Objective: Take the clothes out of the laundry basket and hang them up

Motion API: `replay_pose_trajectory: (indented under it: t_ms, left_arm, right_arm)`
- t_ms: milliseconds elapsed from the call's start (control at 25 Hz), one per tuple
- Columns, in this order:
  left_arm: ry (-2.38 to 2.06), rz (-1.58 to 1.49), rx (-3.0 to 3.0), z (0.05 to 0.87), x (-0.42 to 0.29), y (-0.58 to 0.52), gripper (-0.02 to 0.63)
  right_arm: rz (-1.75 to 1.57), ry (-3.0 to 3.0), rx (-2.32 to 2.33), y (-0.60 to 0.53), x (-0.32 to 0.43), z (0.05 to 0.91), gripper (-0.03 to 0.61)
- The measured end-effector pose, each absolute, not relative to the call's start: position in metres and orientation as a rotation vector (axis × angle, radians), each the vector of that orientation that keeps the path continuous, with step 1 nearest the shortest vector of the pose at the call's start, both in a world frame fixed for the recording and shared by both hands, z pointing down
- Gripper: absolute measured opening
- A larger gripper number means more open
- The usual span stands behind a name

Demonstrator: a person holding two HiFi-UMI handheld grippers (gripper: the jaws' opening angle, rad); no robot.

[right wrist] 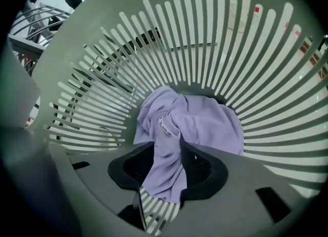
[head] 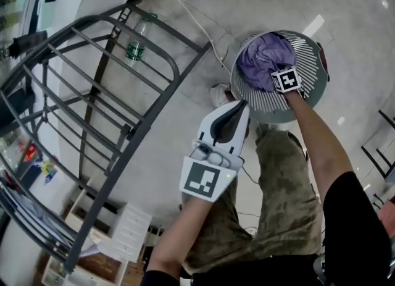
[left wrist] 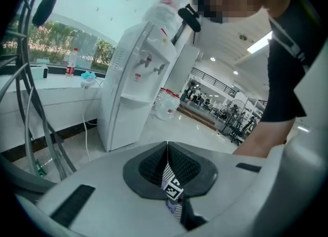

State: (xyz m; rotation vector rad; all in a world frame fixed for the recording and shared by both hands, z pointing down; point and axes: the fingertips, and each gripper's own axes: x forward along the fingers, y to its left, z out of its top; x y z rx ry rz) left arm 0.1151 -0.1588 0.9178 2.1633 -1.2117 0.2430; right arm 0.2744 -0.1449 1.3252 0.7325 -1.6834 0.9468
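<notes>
The round laundry basket (head: 311, 62), moulded in pale slatted plastic, is set on the glossy tiled floor (head: 358, 7). A soft, crumpled lilac garment (head: 262, 59) is heaped inside it. The right gripper (right wrist: 166, 151) is pointed down into the basket. Its dark ribbed fingers (right wrist: 205, 167) are spread wide, and a limp fold of the garment is draped between them. The left gripper (left wrist: 167, 146) is held clear of the basket, its fingers pressed together on nothing. A grey tubular metal rack (head: 168, 28) is seen nearby.
</notes>
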Motion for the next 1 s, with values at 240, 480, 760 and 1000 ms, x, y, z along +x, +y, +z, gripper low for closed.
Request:
replay_pose_trajectory:
  t_ms: [240, 480, 760, 1000]
  left_arm:
    - [-1.197, 0.298, 2.144, 0.939, 0.103, -0.155, 0.006]
    - [-1.211, 0.315, 2.123, 0.954, 0.1, -0.15, 0.006]
    - [-1.181, 0.384, 2.143, 0.958, 0.103, -0.143, 0.006]
    - [-1.212, 0.378, 2.065, 0.922, 0.095, -0.128, 0.006]
  right_arm:
    - [0.937, -1.664, 0.708, -0.135, 0.272, 1.357, 0.158]
    - [0.926, -1.612, 0.673, -0.126, 0.277, 1.374, 0.131]
    - [0.81, -1.71, 0.701, -0.138, 0.276, 1.324, 0.028]
    - [0.731, -1.842, 0.682, -0.133, 0.265, 1.211, 0.025]
